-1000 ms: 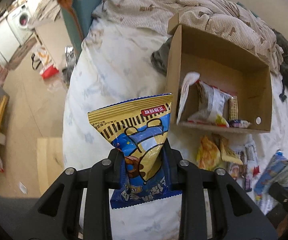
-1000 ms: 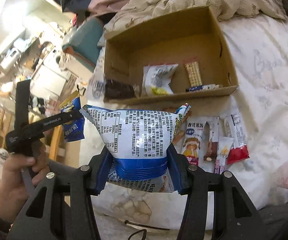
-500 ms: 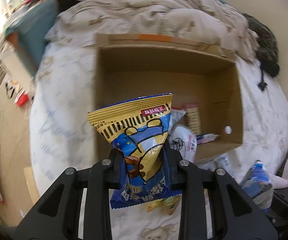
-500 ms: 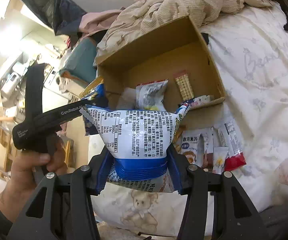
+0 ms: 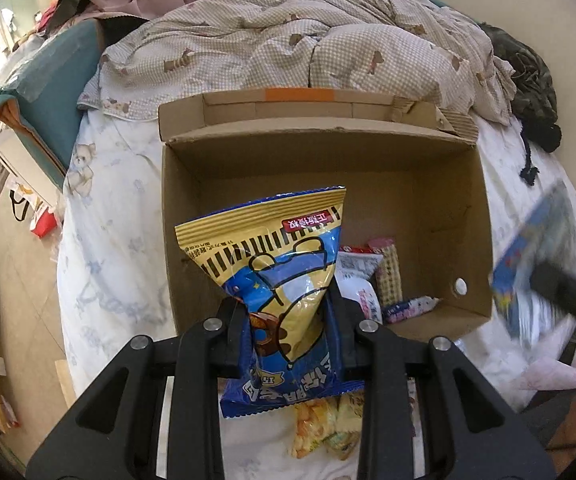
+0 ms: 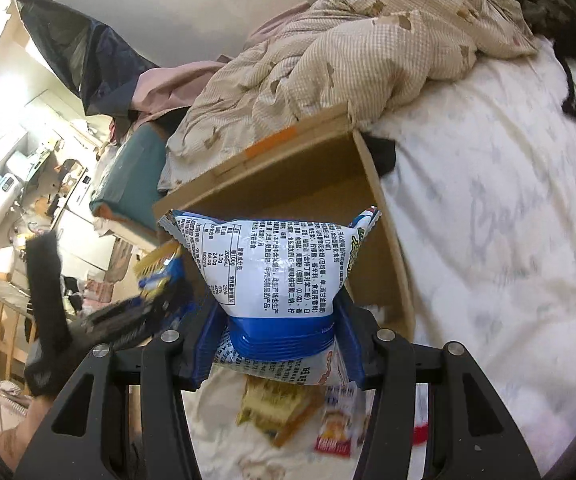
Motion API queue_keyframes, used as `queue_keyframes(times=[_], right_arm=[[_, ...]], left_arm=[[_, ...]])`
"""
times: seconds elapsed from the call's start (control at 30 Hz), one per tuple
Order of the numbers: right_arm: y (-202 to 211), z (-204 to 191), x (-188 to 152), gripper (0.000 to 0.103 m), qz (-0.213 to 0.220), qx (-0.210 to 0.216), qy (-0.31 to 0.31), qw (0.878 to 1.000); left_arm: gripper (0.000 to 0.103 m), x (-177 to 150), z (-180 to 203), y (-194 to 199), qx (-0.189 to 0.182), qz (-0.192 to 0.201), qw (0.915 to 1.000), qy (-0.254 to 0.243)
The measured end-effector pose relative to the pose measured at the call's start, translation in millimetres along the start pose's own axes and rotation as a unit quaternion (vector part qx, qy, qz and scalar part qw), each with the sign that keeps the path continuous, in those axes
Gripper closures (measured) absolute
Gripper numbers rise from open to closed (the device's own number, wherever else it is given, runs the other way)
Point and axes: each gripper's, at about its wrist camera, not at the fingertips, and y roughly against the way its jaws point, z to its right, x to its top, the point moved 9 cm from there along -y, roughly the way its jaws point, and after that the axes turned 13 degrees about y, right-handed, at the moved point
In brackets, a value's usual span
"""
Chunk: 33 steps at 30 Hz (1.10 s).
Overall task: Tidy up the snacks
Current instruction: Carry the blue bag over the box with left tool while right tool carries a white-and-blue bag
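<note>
- Right now the left hand-held gripper (image 5: 288, 320) is pinched narrowly on a yellow-and-blue snack bag (image 5: 275, 276), gripping it low so the sealed top stands up, over the near left part of the open cardboard box (image 5: 440, 208).
- The right hand-held gripper (image 6: 279, 332) has its jaws about half apart, closed on a fuller white-and-blue snack bag (image 6: 271, 264) by its blue lower band; this bag hangs at the box's near edge, with the right wall just beside it.
- The box sits on the bed (image 5: 103, 248), in front of a rumpled checked quilt (image 5: 288, 44). A few small packets (image 5: 384, 276) already lie in its near right corner, while the far half looks bare.
- More loose packets (image 6: 283, 412) lie on the sheet in front of the box, under both bags, so the sorting seems well short of finished.
- The step in hand looks like dropping both bags into the box. To do it well, I would carry each bag clear past the near wall before letting go, since a release at the rim could tip the bag back onto the bed.
- Aim the yellow bag at the empty left side and the white one behind the packets, so nothing gets crushed.
- Lower each bag close to the floor of the box first; puffed bags tend to bounce or slide.
- Stagger the two releases, because the hand-held grippers are close together and could bump.
</note>
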Motion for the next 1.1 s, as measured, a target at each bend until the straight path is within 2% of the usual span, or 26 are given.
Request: queue_keyframes(times=[0.2,0.47,1.1], right_arm=[[-31,15,18,0.049,-0.016,-0.013,0.001,1.000],[-57,20,12,0.048,-0.042,-0.010,0.001,0.999],[-66,20,8,0.040,-0.050,-0.003,-0.013,0.999]], left_arm=[[0.078,8,-3,-8,0.012,0.017,0.9998,-0.003],[0.077,16,-8,-18,0.029,0.039,0.9988,-0.006],[0.077,14,-13,-29,0.037,0.039,0.9985,0.013]])
